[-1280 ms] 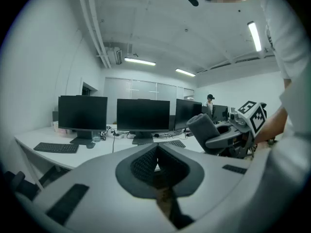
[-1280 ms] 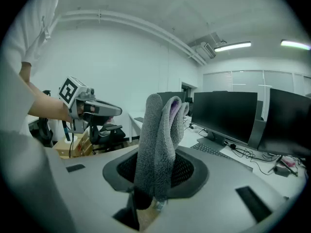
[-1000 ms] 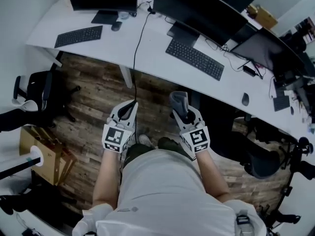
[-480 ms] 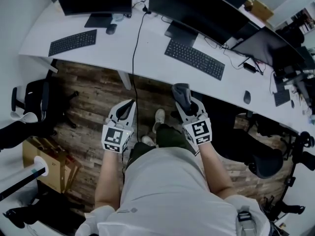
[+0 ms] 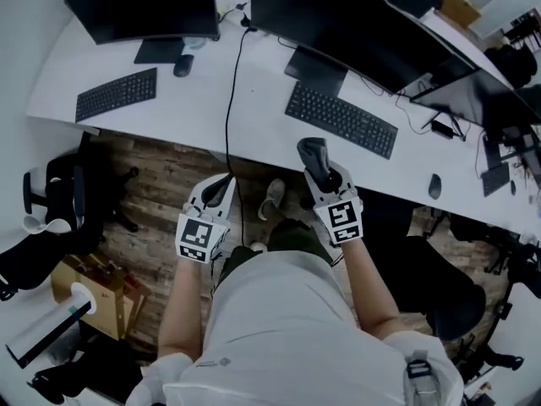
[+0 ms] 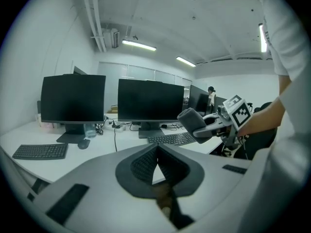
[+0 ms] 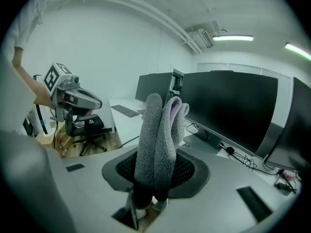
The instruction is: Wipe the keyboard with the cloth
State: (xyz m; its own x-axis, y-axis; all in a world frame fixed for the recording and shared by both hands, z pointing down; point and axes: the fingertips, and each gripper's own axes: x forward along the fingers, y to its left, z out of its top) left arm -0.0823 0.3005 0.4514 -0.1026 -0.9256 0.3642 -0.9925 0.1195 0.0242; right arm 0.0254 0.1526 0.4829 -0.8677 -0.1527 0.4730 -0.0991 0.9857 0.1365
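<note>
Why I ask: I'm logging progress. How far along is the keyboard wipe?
Done: the cloth is clamped in the fingers of the right gripper. In hand: it is held at the desk edge, short of the keyboard. Left: all the wiping; nothing touches the keys. The left gripper is shut, empty.

white curved desk [image 5: 254, 112], wood floor [image 5: 161, 176]; ceiling striplights [image 6: 138, 44]
</note>
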